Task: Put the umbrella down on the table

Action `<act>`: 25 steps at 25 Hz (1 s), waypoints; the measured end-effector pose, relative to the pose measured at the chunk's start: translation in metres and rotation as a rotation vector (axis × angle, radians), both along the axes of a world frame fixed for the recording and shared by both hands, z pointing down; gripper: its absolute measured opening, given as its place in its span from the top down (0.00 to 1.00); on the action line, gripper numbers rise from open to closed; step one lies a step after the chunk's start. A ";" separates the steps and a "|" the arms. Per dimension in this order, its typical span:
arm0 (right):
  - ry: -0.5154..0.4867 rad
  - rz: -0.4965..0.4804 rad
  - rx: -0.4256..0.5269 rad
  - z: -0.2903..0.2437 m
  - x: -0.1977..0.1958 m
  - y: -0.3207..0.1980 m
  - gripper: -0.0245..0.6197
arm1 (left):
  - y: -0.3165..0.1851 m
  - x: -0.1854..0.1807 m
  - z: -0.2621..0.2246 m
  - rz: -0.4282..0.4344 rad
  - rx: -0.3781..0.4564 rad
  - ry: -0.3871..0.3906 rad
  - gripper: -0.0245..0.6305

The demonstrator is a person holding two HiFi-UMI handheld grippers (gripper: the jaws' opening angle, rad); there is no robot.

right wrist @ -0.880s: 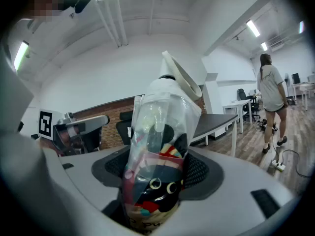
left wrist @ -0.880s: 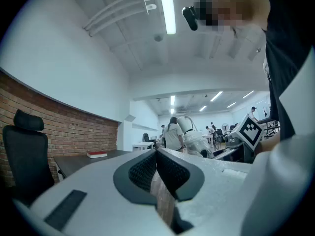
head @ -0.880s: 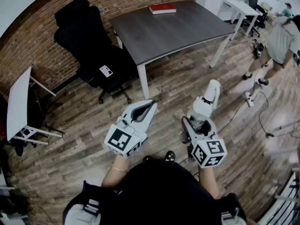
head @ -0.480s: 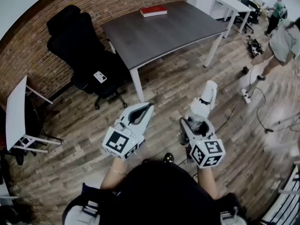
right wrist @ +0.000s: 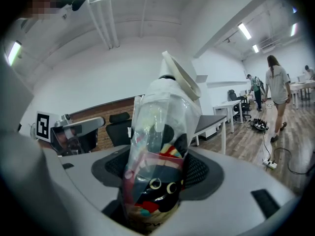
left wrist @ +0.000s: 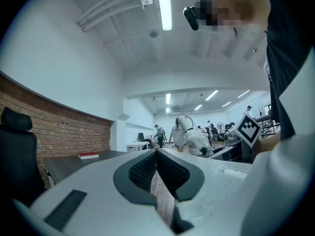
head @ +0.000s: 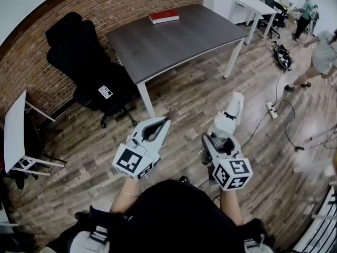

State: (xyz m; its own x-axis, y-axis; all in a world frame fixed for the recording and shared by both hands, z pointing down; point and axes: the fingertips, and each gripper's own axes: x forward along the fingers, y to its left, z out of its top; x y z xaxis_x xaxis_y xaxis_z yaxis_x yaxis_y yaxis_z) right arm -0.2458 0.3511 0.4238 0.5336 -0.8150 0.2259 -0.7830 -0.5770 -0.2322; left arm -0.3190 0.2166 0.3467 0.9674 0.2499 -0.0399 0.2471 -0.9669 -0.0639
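A folded umbrella (head: 231, 112) in a clear plastic sleeve, white handle at its far end, sticks forward and up from my right gripper (head: 221, 135). In the right gripper view the jaws are shut on the umbrella (right wrist: 160, 151) low on its patterned body. My left gripper (head: 160, 123) is held beside it at about the same height, shut with nothing in it; in the left gripper view the left gripper (left wrist: 157, 154) has its tips together. The dark grey table (head: 179, 44) stands ahead across the wood floor, well beyond both grippers.
A red book (head: 164, 17) lies at the table's far edge. A black office chair (head: 87, 75) stands left of the table by the brick wall. A white folding table (head: 13, 130) is at far left. A person (head: 321, 51) and floor cables (head: 271, 108) are at right.
The table and chair have slid leftward and slightly nearer in the head view. The person at right has moved farther right. Both grippers keep their pose and the umbrella stays held.
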 end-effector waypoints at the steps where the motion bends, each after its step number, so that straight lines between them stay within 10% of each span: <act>1: -0.001 0.002 0.004 -0.001 0.004 0.004 0.51 | 0.003 0.004 0.001 -0.002 -0.002 -0.006 0.97; 25: -0.054 -0.003 -0.005 0.015 0.067 0.028 0.51 | 0.013 0.066 0.012 -0.035 0.025 -0.024 0.97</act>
